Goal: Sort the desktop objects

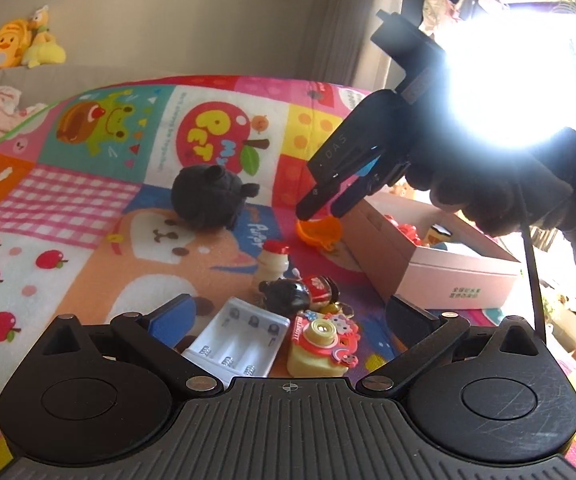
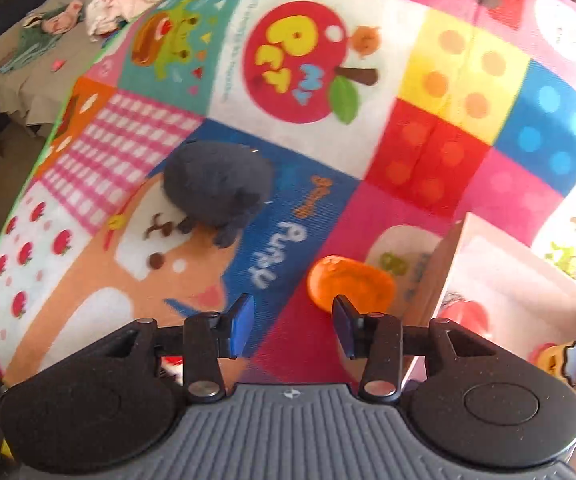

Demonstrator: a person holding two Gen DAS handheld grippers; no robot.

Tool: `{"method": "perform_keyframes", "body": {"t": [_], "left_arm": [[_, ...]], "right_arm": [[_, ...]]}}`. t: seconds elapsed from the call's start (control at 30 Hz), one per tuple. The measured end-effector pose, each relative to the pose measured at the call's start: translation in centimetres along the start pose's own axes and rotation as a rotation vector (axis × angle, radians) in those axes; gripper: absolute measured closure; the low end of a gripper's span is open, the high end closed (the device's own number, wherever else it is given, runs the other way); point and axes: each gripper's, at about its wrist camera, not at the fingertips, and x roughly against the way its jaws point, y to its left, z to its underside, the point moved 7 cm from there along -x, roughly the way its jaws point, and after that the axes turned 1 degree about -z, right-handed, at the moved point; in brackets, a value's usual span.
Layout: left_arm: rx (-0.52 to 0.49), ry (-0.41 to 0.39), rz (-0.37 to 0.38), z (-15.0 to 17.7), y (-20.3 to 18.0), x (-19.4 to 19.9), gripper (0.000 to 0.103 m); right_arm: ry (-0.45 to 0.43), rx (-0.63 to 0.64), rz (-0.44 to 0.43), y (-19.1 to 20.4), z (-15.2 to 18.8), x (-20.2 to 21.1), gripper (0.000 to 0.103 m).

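Bright patchwork worktop (image 2: pixel 464 60); pink cardboard box (image 1: pixel 460 276) partly filled; right gripper (image 2: pixel 294 330) wide, empty, orange plastic piece (image 2: pixel 350 286) just ahead; left gripper (image 1: pixel 288 316) wide, white battery holder (image 1: pixel 240 340) between fingers; several toys left

both wrist views near, share blurry mat (image 1: pixel 68 208)

Both tongs are matte black with ribbed grey housings, round black pivot discs, silver screws at the link joints and a small crosshair mark at centre. The left tongs (image 1: pixel 288 316) carry blue pads on black fingers. The right tongs (image 2: pixel 294 326) have blue pads too; the left view shows white "DAS" lettering, a thin black cable and a black-gloved right hand (image 1: pixel 500 188).
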Motion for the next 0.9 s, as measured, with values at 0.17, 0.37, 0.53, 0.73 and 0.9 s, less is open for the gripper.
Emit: {"method": "perform_keyframes", "body": {"t": [0.17, 0.37, 0.53, 0.73, 0.9], "left_arm": [[0.029, 0.011, -0.006, -0.1, 0.5, -0.3, 0.000], [0.068, 0.020, 0.009, -0.1, 1.0, -0.3, 0.000], [0.068, 0.019, 0.019, -0.1, 0.9, -0.3, 0.000], [0.074, 0.027, 0.018, 0.0, 0.9, -0.4, 0.000], [0.058, 0.029, 0.009, 0.0, 0.7, -0.4, 0.000]], "right_arm": [[-0.016, -0.072, 0.086, -3.1, -2.1, -3.4, 0.055], [0.069, -0.080, 0.035, -2.9, -1.9, -5.8, 0.046], [0.102, 0.008, 0.014, -0.4, 1.2, -5.1, 0.064], [0.094, 0.085, -0.063, 2.4, 4.5, -2.0, 0.088], [0.065, 0.080, -0.100, 2.9, 6.1, 0.4, 0.100]]}}
